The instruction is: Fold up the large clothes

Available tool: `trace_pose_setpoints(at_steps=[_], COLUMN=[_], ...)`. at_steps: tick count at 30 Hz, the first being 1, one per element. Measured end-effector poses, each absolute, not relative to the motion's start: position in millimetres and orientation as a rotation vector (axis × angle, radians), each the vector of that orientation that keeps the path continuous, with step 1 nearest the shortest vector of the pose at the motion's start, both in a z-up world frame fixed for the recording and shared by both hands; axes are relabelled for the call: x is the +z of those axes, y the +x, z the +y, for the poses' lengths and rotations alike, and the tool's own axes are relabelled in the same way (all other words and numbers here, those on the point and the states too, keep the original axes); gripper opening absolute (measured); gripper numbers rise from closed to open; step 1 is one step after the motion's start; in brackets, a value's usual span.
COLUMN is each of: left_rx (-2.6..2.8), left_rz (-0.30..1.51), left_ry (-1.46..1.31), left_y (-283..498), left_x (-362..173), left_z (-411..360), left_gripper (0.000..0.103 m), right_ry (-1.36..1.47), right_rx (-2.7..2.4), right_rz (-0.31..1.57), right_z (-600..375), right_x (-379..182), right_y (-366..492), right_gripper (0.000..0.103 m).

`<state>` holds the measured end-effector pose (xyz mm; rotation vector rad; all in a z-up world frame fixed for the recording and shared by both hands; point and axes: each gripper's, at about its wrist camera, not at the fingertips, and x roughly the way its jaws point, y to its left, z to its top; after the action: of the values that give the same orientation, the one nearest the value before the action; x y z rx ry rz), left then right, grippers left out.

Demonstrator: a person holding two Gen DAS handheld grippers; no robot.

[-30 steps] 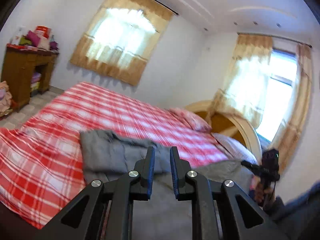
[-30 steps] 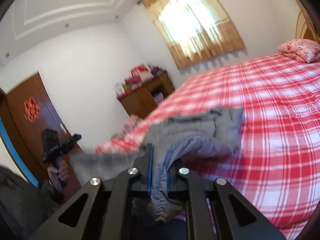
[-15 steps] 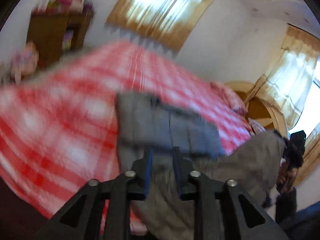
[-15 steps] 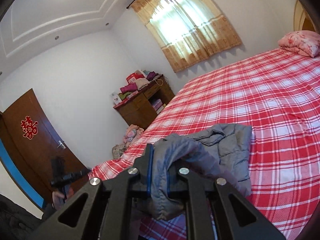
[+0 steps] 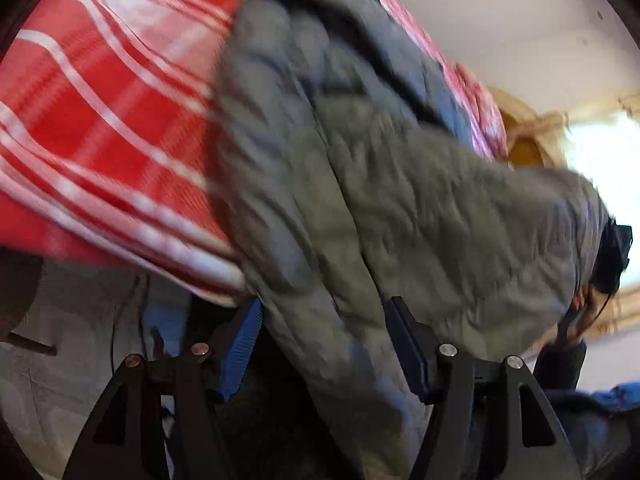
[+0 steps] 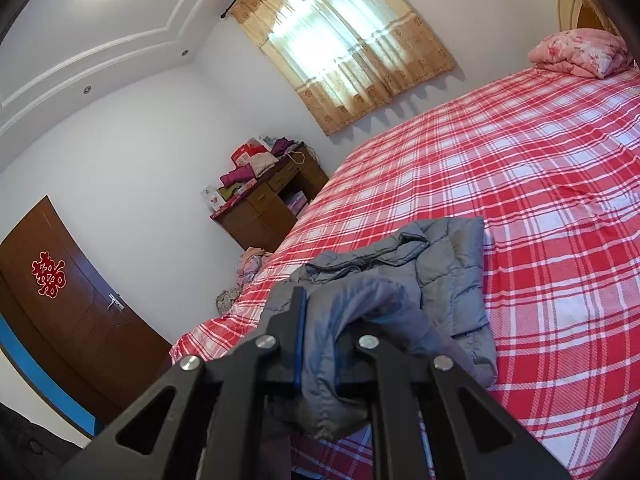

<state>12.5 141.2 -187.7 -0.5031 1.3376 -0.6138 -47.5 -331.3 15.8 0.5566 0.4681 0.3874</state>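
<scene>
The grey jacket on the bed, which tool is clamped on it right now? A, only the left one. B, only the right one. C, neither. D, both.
B: the right tool is shut on a bunched fold of the grey jacket, while the left tool stands wide open with the cloth passing loosely between its fingers.

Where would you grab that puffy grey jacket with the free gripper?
Probably the hem hanging off the bed's near edge, from below. In the left wrist view the grey jacket drapes down between the left gripper's open jaws; the right gripper already pinches another fold.
</scene>
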Motion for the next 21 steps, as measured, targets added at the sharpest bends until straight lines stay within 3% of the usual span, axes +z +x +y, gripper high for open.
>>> trace_pose_setpoints(at_steps=[7, 9, 10, 13, 21], left_rx=[-0.717, -0.743, -0.758, -0.778, -0.835], left_rz=[1.385, 1.353, 1.346, 1.308, 1.075], left_ry=[-0.535, -0.542, -0.542, -0.563, -0.710], left_y=[-18.1, -20.7, -21.6, -20.6, 33.3], left_x=[-198.9, -192.2, -188.4, -173.8, -87.3], left_z=[117.2, 114.7, 114.6, 119.6, 156.6], left_gripper=[0.064, 0.041, 0.024, 0.010, 0.009], right_ry=[0.570, 0.576, 0.573, 0.566, 0.591], right_rx=[0.381, 0.377, 0.374, 0.369, 0.341], right_rz=[0.464, 0.460, 0.458, 0.449, 0.413], right_z=[-331.7, -332.8, -333.3, -335.5, -348.6], right_x=[10.1, 9.4, 9.3, 10.1, 15.2], right_y=[-51.0, -52.4, -53.9, -56.9, -39.3], right_gripper=[0.014, 0.014, 0.014, 0.014, 0.014])
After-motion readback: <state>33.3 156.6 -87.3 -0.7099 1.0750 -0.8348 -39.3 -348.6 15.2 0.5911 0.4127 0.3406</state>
